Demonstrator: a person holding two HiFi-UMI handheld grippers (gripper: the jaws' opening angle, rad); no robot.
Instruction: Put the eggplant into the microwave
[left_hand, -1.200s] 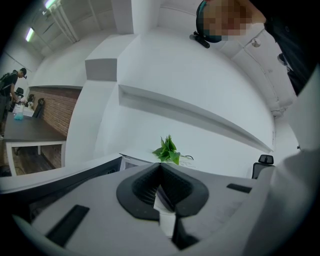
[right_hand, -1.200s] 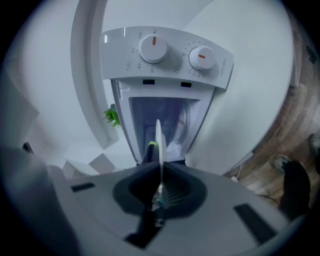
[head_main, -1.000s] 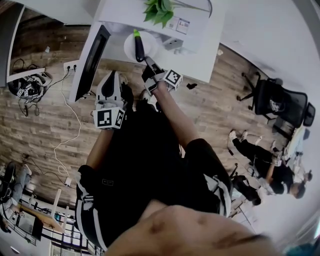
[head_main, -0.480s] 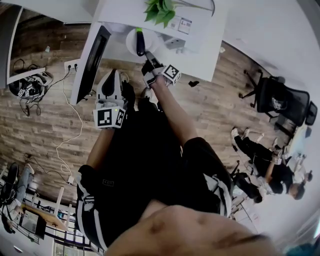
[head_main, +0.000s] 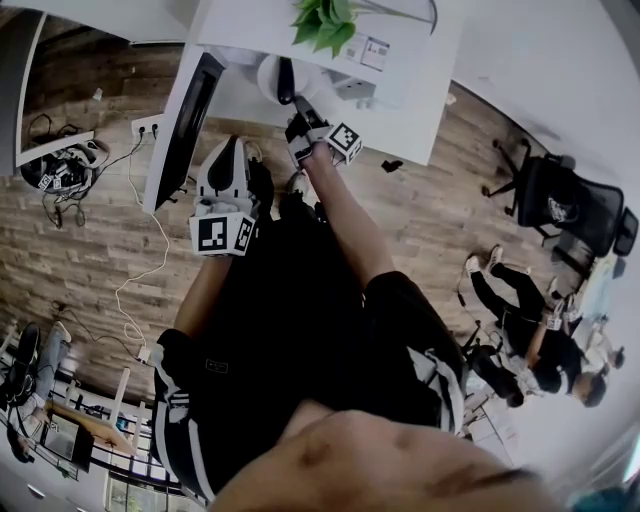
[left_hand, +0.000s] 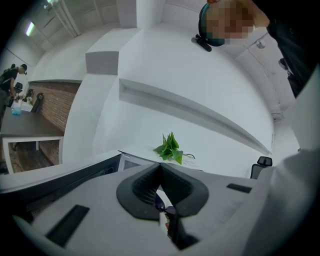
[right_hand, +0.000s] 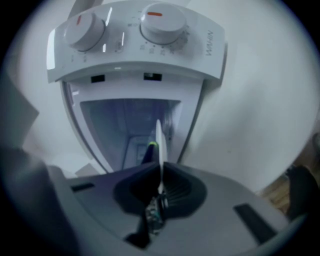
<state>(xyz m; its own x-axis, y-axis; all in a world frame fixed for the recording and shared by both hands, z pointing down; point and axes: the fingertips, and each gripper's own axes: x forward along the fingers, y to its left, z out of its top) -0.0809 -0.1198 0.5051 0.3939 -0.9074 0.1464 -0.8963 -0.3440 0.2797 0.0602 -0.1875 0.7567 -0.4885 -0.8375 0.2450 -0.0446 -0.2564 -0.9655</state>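
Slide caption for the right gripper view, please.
Right hand-held gripper clamped on a white plate seen edge-on, the eggplant on it, facing the open microwave.

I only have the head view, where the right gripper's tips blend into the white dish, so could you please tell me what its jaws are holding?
Observer: In the right gripper view, the right gripper has its jaws shut on the rim of the white plate, seen edge-on. The eggplant rests on the plate, not between the jaws.
Operator: Thank you. Is the microwave open in front of it?
Observer: Yes, the microwave has its cavity open straight ahead of the plate.
Operator: And is the left gripper carrying anything?
Observer: No, the left gripper has its jaws together with nothing between them.
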